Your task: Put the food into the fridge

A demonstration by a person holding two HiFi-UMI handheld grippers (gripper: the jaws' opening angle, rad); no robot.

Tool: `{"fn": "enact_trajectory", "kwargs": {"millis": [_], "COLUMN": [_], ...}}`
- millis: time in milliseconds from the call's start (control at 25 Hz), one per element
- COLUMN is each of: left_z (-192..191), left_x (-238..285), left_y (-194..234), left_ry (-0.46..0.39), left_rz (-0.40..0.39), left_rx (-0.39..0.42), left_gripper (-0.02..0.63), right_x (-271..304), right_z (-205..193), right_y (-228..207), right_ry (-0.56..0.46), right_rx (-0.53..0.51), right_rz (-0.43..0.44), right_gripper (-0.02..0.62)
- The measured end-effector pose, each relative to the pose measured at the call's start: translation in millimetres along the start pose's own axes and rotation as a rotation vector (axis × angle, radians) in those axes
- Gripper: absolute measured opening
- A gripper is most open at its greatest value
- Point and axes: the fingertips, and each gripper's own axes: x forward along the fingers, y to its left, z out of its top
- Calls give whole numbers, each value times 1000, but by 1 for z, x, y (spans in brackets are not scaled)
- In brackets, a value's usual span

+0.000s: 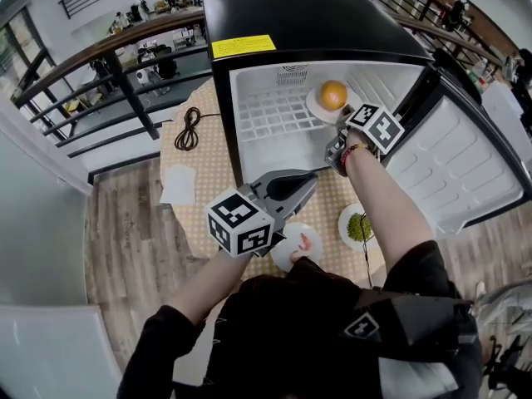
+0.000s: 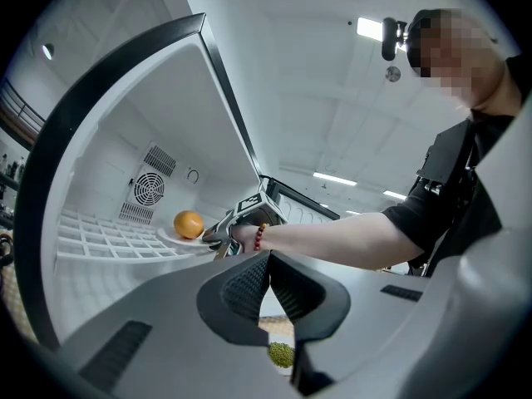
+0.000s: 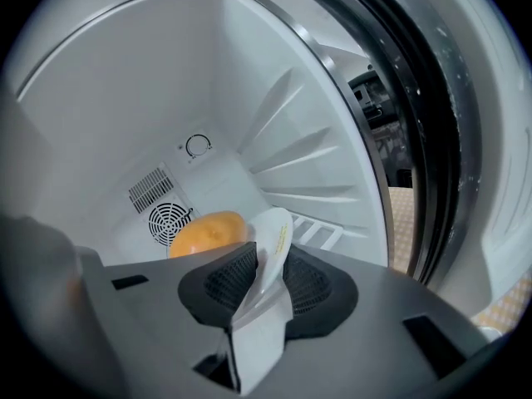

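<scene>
**Head view.** Black fridge [image 1: 316, 23] stands on the cloth-covered table [image 1: 208, 165], with its door [image 1: 465, 165] swung wide to the right. Inside, a white plate [image 1: 314, 106] sits on the wire shelf [image 1: 266, 115], toward the shelf's right side. One orange [image 1: 333, 95] lies on it. Right gripper [image 1: 336, 140] reaches into the fridge at the plate's near rim. Left gripper [image 1: 303, 184] is held outside, in front of the opening and above the table. Two more dishes are out on the table, close to the person. A second plate [image 1: 285, 258] holds a bit of pink food [image 1: 305, 242]. A third plate [image 1: 345, 221], just to its right, holds a heap of green food [image 1: 359, 226].

**Left gripper view.** Jaws are closed pad against pad, with nothing between them. Beyond them is the fridge interior, with a round fan grille [image 2: 150, 189] on the back wall. The orange is on its plate on the shelf, and the right gripper is at that plate's edge. The green food shows through the opening below the pads.

**Right gripper view.** Jaws stand part-way apart, with the plate's rim in the gap. The rim slants across the gap and looks loose rather than pinched. The orange lies just past the pads on the same plate, with the fan grille behind it. The door's dark seal runs down the right side.
</scene>
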Motion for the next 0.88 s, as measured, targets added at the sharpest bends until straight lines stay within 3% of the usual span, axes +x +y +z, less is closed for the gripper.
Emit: {"fn": "enact_trajectory", "kwargs": {"millis": [480,880], "left_z": [-3,-4], "left_x": [-2,-3], "left_y": [2,5], "left_ry": [-9,-15], "left_rz": [17,26], "left_rx": [-11,-24], "left_gripper": [14,14], "right_x": [5,13], "right_z": [4,0], "right_y": [7,10], "right_ry": [-49,-21], "right_rx": [-203,-220], "right_rz": [6,69], "right_gripper": [118,129]}}
